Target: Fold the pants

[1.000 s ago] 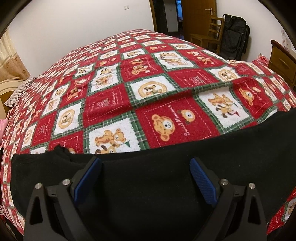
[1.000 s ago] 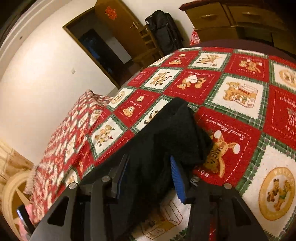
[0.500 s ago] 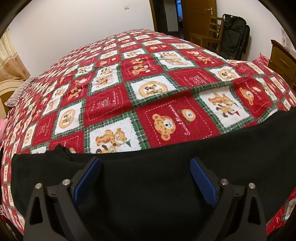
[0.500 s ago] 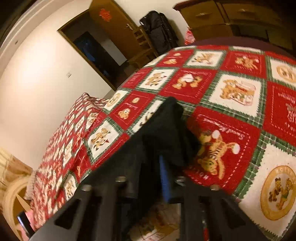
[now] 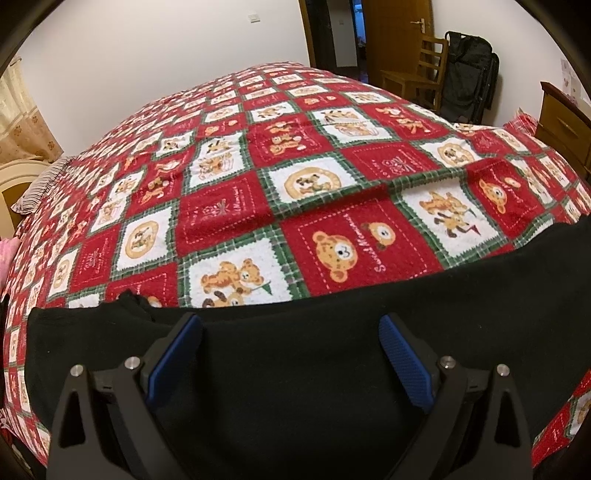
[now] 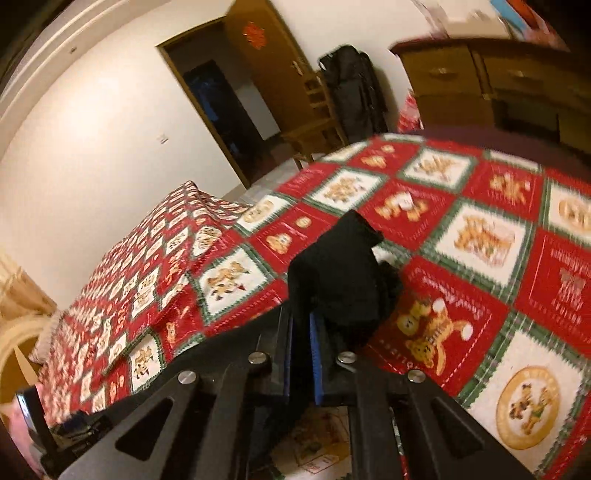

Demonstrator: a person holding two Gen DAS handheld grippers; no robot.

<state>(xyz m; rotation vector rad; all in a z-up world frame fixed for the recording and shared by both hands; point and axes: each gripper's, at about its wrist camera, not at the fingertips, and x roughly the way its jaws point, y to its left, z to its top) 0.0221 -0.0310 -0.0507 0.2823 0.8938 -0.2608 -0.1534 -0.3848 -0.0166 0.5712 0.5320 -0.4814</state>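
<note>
Black pants [image 5: 295,369] lie stretched across the near edge of a bed with a red, green and white teddy-bear quilt [image 5: 295,177]. My left gripper [image 5: 291,328] hovers over the flat cloth with its blue pads wide apart and nothing between them. In the right wrist view, my right gripper [image 6: 301,321] is shut on one end of the pants [image 6: 340,273], which bunches up above the fingertips and is lifted off the quilt [image 6: 480,258]. The rest of the cloth trails down to the lower left.
A wooden chair [image 5: 417,74] and a black bag [image 5: 469,74] stand beyond the far end of the bed, near a wooden door [image 5: 395,33]. A wooden dresser [image 5: 565,122] is at the right. A striped pillow [image 5: 40,184] lies at the left.
My right gripper has closed on the end of the pants and raised it, with the view swinging. The left gripper has stayed open over the cloth.
</note>
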